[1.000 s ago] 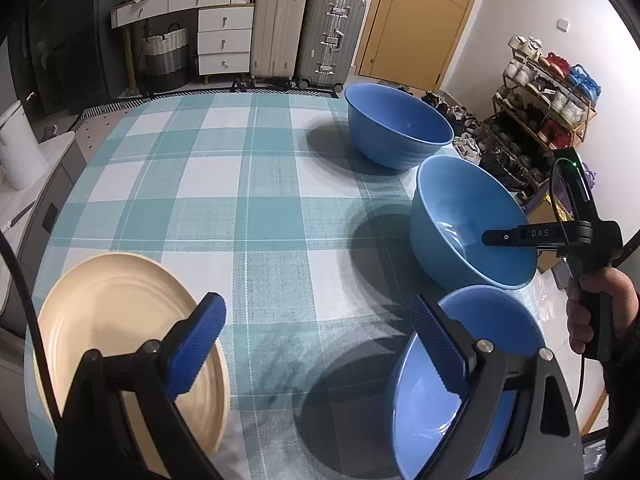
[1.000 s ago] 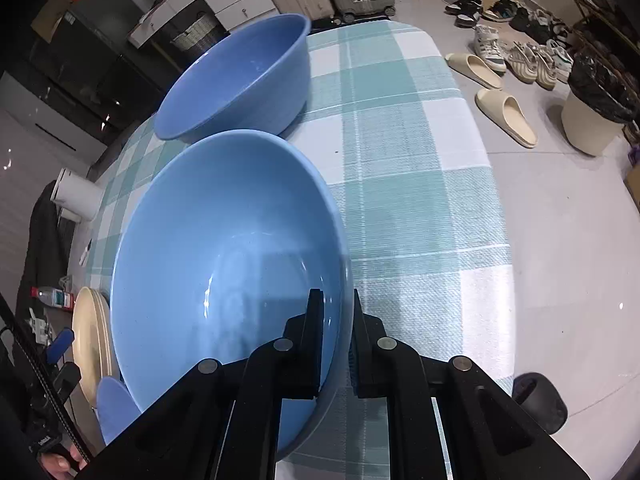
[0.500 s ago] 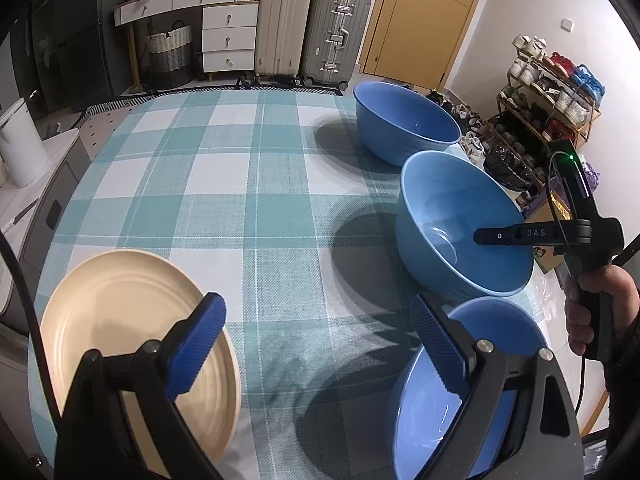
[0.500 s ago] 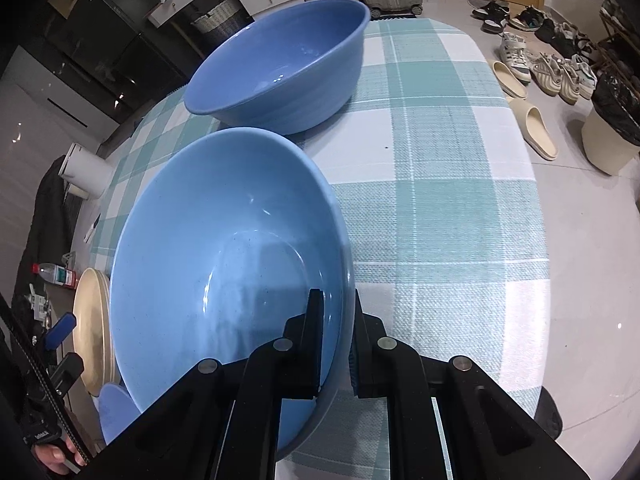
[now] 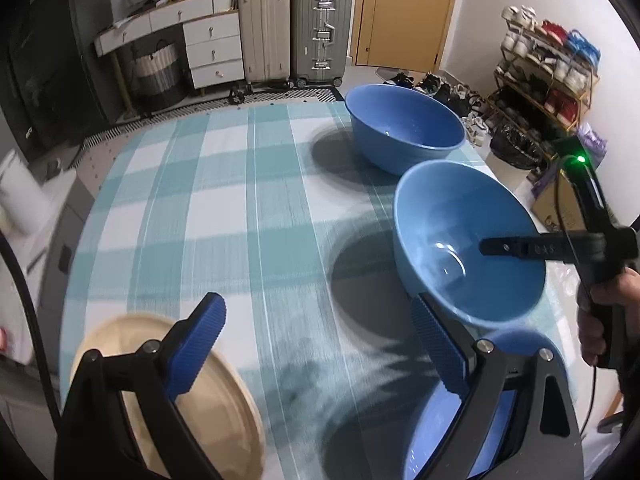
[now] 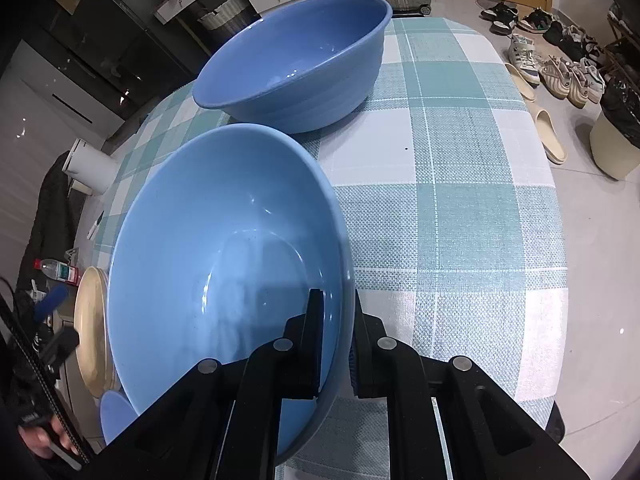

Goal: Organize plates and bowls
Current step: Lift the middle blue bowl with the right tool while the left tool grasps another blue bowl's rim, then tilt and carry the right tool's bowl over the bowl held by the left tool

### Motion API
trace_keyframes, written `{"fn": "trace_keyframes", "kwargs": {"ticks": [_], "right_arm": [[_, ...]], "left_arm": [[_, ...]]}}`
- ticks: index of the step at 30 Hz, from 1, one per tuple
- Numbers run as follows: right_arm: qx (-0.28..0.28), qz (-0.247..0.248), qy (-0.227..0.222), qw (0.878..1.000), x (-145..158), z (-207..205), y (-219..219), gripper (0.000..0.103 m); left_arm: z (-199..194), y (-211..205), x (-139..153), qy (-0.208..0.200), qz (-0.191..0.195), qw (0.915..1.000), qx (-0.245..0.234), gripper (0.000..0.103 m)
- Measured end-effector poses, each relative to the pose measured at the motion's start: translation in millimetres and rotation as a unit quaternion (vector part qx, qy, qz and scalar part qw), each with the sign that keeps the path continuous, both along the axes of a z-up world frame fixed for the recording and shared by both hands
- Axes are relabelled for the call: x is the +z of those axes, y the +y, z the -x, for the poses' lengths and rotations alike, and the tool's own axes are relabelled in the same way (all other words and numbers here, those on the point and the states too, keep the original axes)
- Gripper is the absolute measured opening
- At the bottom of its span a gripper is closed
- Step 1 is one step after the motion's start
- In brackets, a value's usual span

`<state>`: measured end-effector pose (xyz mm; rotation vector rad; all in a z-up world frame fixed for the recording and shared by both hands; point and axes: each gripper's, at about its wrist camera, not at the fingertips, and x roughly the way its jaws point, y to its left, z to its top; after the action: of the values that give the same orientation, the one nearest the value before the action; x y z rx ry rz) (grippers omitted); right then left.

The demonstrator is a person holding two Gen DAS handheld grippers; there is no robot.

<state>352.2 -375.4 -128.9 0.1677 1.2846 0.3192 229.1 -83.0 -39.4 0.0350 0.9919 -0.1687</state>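
My right gripper (image 6: 334,340) is shut on the rim of a light blue bowl (image 6: 224,264) and holds it above the checked tablecloth; the same bowl (image 5: 464,240) shows in the left wrist view at the right. A bigger blue bowl (image 6: 296,60) stands just beyond it on the table and shows in the left wrist view (image 5: 404,128) at the far right. My left gripper (image 5: 320,348) is open and empty. A cream plate (image 5: 200,396) lies under its left finger and a third blue bowl (image 5: 516,400) under its right finger.
The table (image 5: 240,208) has a teal and white checked cloth and its edge runs close to the right of the bowls. Beyond it are suitcases (image 5: 292,28), a dresser, a shoe rack (image 5: 548,72), loose shoes and a bin (image 6: 616,136) on the floor.
My right gripper has carried the light blue bowl away from the near bowl, toward the big bowl at the far end. My left gripper has shifted a little; the plate sits lower in its view.
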Motion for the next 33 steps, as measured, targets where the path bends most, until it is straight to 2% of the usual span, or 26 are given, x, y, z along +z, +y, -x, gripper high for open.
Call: {"fn": "trace_keyframes", "kwargs": {"ticks": [9,16,19,20,23,24,26,29,33], "right_arm": [[0.004,-0.003,-0.007,1.000,0,0,1,0.011],[0.004,-0.010,-0.010,1.000,-1,1,0,0.011],[0.006,-0.008,-0.013,1.000,0,1,-1,0.011],[0.007,-0.008,-0.013,1.000,0,2,-1,0.011],[0.008,-0.016,-0.016,1.000,-1,2,-2,0.011],[0.010,-0.019,-0.018,1.000,-1,2,-1,0.011],[0.008,-0.024,-0.018,1.000,-1,1,-1,0.011],[-0.002,-0.030,-0.016,0.999,-1,1,-1,0.011],[-0.005,-0.032,-0.018,0.999,1,-1,1,0.011]], "left_arm": [[-48,-37,-27,0.063,0.006,0.9969,-0.046,0.094],[-65,-46,-46,0.093,0.019,0.9949,-0.034,0.093],[-66,-47,-47,0.085,0.029,0.9954,-0.032,0.090],[-65,-47,-46,0.080,0.032,0.9957,-0.034,0.084],[-67,-47,-48,0.089,0.063,0.9927,-0.052,0.039],[-69,-47,-50,0.096,0.065,0.9919,-0.051,0.032],[-70,-47,-53,0.100,0.069,0.9911,-0.055,0.022],[-67,-51,-53,0.103,0.071,0.9898,-0.067,0.013],[-64,-59,-49,0.101,0.054,0.9907,-0.073,0.013]]}}
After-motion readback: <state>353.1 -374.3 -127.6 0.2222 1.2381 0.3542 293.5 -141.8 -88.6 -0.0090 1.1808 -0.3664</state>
